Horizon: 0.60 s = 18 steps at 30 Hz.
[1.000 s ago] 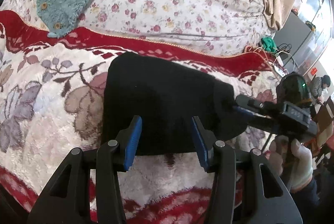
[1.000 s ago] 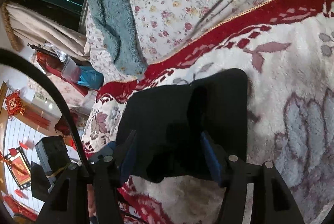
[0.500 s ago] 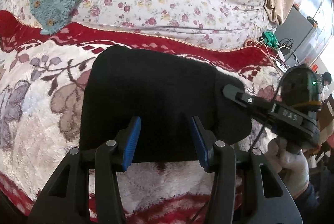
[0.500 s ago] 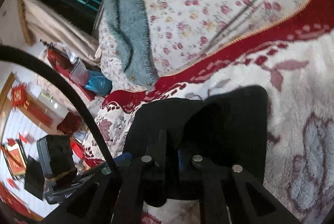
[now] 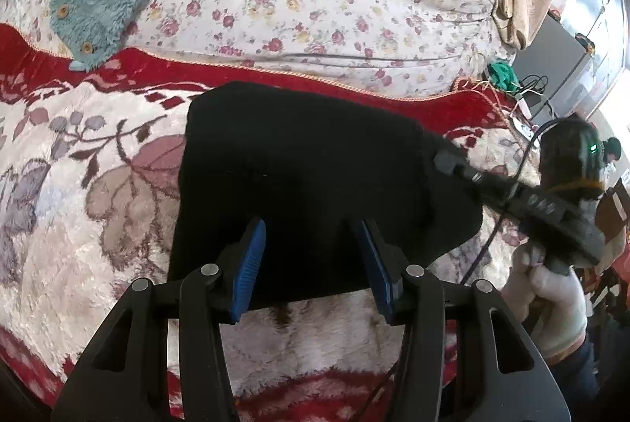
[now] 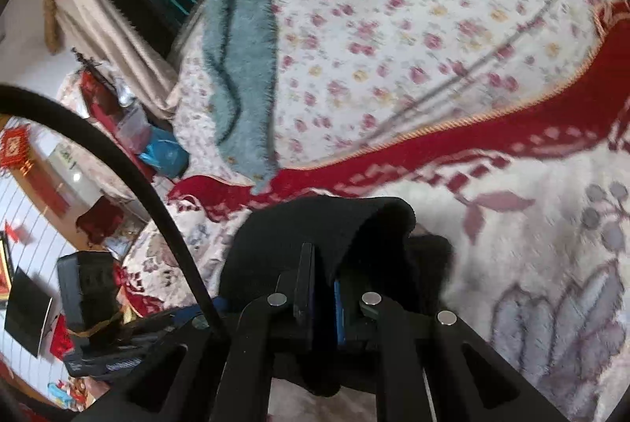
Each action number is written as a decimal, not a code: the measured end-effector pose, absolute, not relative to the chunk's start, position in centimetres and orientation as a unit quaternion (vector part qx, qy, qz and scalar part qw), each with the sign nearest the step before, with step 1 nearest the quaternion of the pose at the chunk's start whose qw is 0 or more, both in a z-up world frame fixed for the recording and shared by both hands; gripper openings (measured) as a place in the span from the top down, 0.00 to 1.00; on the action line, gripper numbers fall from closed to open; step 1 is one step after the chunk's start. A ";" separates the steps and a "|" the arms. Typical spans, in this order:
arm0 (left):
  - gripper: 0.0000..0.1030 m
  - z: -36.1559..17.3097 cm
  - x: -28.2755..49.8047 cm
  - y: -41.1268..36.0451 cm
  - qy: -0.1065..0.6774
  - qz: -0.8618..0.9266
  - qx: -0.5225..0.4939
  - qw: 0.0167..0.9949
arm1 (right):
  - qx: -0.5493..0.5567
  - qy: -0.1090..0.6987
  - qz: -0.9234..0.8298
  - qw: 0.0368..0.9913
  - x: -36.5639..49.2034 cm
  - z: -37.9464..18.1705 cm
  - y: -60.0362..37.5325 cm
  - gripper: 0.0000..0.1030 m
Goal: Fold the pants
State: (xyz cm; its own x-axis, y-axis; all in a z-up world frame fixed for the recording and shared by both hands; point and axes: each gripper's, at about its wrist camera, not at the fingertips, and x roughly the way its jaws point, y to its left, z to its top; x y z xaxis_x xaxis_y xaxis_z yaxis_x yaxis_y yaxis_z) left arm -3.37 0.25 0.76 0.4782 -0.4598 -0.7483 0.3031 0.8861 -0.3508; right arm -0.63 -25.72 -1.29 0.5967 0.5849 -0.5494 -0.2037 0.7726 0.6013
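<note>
With the right gripper [image 6: 323, 288] clamped on a lifted edge of the black pants [image 5: 315, 178] on the blanket [image 5: 78, 225] and the left gripper [image 5: 311, 264] wide open — unanchored — the fold may drag askew.
</note>
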 end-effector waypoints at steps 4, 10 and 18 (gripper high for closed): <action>0.54 0.4 -3.3 0.7 0.463 -0.219 -0.086 0.854 | 0.231 0.419 0.193 0.857 -0.2 -3.6 -25.3 0.89; 0.54 1.0 -3.5 1.2 0.456 -0.204 -0.078 0.863 | 0.212 0.405 0.148 0.877 -1.4 -0.9 -26.3 0.63; 0.54 1.7 -2.8 1.9 0.446 -0.187 -0.077 0.872 | 0.168 0.367 0.200 0.893 -3.3 2.4 -22.8 0.63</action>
